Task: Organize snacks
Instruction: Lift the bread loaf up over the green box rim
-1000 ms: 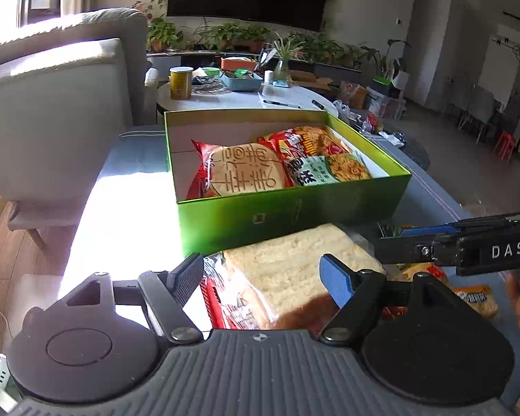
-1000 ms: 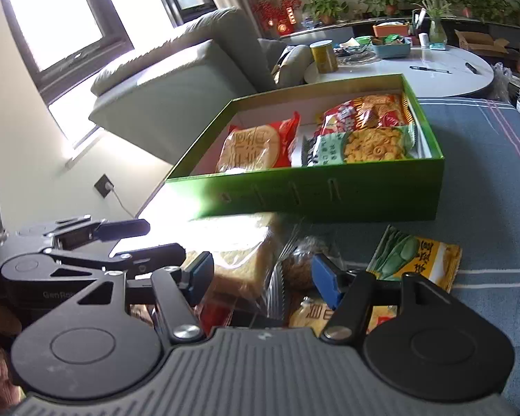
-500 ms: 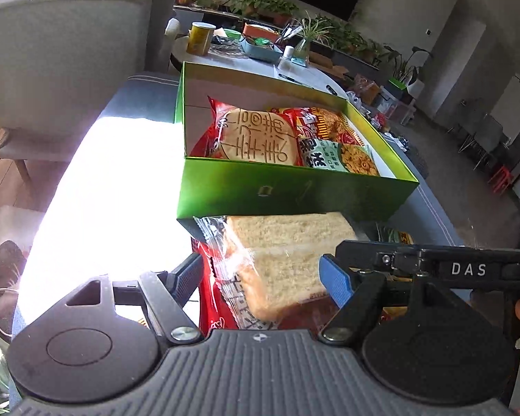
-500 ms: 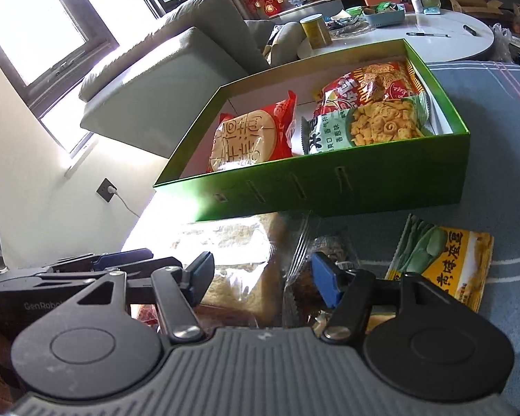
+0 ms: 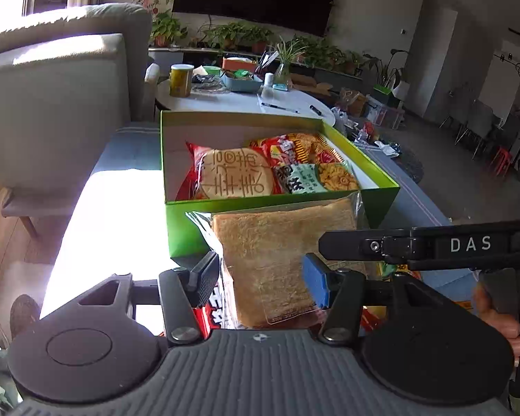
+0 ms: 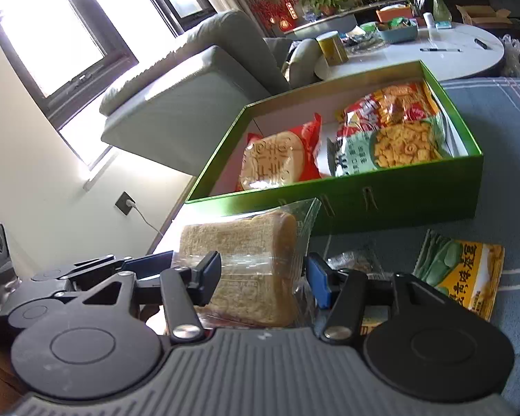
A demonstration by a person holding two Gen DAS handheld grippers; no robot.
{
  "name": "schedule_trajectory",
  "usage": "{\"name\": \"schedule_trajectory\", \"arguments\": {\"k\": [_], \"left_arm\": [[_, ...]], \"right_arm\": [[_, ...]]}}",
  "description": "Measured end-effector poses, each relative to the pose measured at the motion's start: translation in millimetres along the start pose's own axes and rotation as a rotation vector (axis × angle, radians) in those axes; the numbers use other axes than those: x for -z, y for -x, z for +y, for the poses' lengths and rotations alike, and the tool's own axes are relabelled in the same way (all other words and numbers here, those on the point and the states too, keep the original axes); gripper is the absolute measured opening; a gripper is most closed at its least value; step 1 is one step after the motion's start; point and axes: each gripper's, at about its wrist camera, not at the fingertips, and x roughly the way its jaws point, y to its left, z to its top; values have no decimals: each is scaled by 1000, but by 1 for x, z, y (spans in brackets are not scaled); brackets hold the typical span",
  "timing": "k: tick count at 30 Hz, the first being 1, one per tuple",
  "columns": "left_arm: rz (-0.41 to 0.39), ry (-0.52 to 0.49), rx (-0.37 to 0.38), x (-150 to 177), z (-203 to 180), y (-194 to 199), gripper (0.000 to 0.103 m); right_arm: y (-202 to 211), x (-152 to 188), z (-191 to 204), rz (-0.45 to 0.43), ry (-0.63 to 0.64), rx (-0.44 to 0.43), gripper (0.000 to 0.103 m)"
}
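Snacks are half sorted at this point: the bagged bread (image 5: 284, 260) is up off the pile, clamped between the fingers (image 5: 204, 277) of the left gripper (image 5: 260, 279), whose jaws have just been closing on it. In the right wrist view the same loaf stands on edge, with the left tool's fingers coming in from the left side onto it.

The right gripper (image 6: 265, 279) has its jaws apart. The loaf sits between them in that view, but I can't tell if either pad actually touches it (looks like no real squeeze).

Just past that, the loose stuff lies on the blue striped cover: a yellow-green packet (image 6: 464, 277) off to the right, a small clear packet (image 6: 355, 260) beside it, and something red (image 5: 213, 306) under the bread.

Then comes the green box (image 5: 190, 232), right behind the loaf, already holding a round cracker pack (image 5: 235, 173) on the left and two snack bags (image 5: 315, 176) on the right.

My take on doing this step well: bread squashes easily, so don't clamp harder. Lift until the bag's bottom clears the near wall, carry it over level, and aim for the open strip along the box's left and back. Keep the right tool out of the path. The crinkly bag tail could snag the rim.
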Motion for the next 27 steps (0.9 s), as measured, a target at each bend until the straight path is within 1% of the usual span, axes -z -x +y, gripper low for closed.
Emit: {"name": "schedule_trajectory", "arguments": {"k": [4, 12, 15, 19, 22, 27], "left_arm": [[-53, -39, -17, -15, -7, 7, 50], [-118, -57, -22, -41, -12, 12, 52], [-145, -56, -30, -58, -11, 7, 53], [-176, -42, -24, -86, -2, -4, 54], [-203, -43, -31, -104, 4, -14, 55], [-212, -42, -33, -123, 17, -38, 55]], "right_arm": [[11, -9, 13, -58, 54, -5, 77], [19, -31, 9, -128, 24, -37, 77], [20, -45, 9, -162, 18, -51, 77], [16, -71, 10, -188, 31, -64, 77], [8, -92, 6, -205, 18, -85, 77], [-10, -112, -3, -225, 19, -90, 77]]}}
